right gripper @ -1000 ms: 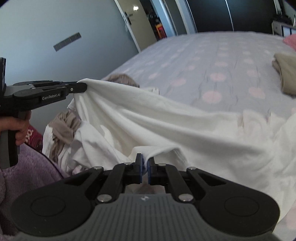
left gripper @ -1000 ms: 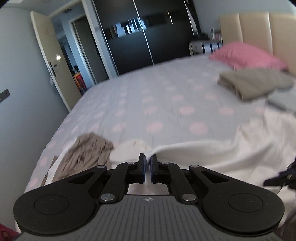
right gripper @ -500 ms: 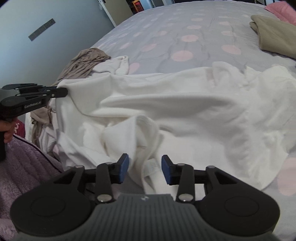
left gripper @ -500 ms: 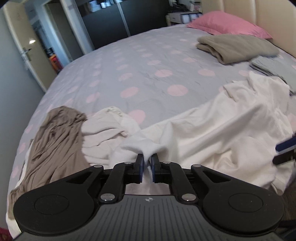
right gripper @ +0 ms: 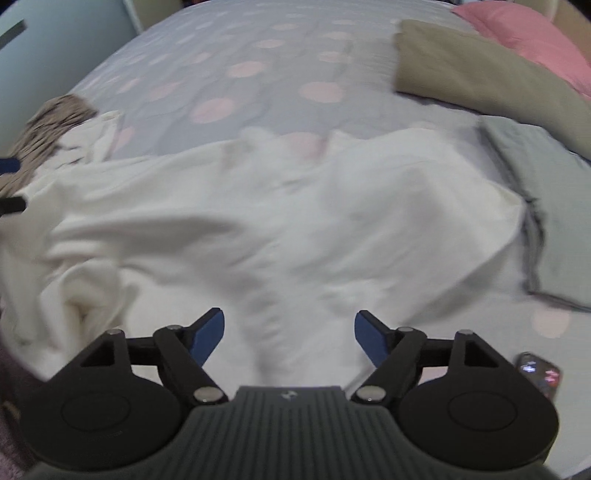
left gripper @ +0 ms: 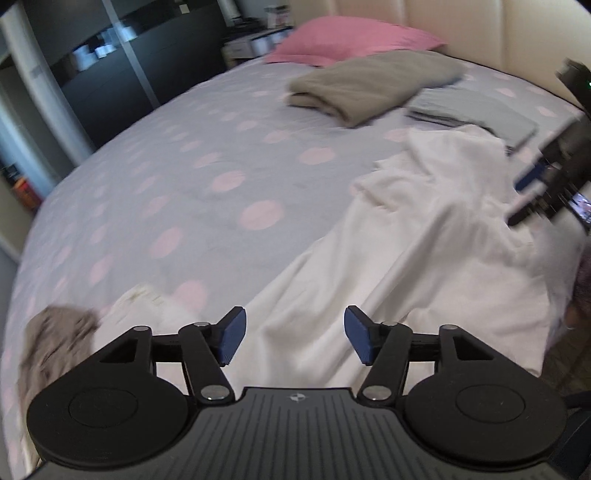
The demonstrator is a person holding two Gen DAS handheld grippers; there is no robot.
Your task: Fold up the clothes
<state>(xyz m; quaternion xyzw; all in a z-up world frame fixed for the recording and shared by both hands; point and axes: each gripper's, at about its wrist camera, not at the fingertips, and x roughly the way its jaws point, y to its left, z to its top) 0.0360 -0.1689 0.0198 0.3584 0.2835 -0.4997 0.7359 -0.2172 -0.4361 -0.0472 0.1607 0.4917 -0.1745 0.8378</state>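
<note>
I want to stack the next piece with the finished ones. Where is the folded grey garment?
In the right wrist view the folded grey garment lies at the right, on the bed, between the white garment and the folded tan garment near the pink pillow.

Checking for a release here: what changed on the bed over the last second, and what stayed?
Both grippers let go. The left hand-held gripper and right hand-held gripper were pinching the white garment and holding it up; their jaws have just been opening, and it now lies spread on the bed. The folded tan and grey clothes and pink pillow stayed put.
</note>
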